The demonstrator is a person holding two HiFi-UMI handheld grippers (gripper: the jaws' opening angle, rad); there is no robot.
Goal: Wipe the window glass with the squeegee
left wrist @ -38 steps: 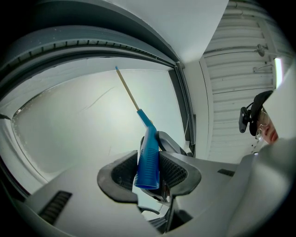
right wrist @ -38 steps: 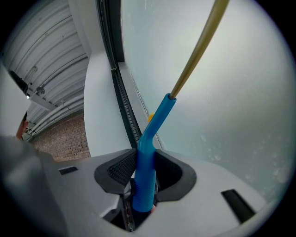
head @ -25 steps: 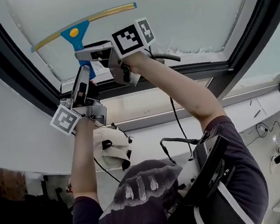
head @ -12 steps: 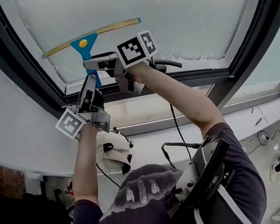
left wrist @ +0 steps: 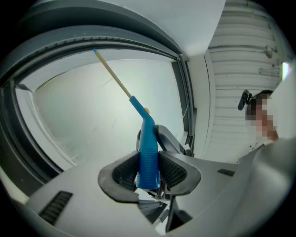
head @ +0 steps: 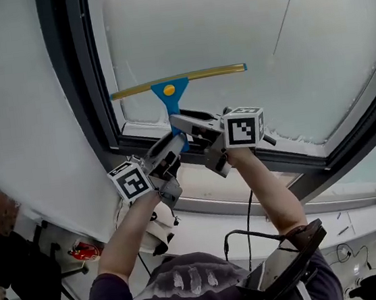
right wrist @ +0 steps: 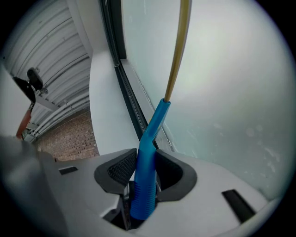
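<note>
window glass (head: 227,25), squeegee (head: 170,91) seemingly pressed against it

1 squeegee (head: 171,92), 2 tongs (left wrist: 149,169) (right wrist: 144,172), 1 window (head: 227,25)

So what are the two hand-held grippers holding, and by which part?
Both the left hand-held gripper and right hand-held gripper clamp the squeegee by its blue handle.

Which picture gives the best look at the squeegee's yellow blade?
The head view: the squeegee blade lies full length across the window glass, both ends visible. The left gripper view shows it foreshortened, as a thin slanted line; the right gripper view cuts off its far end.
</note>
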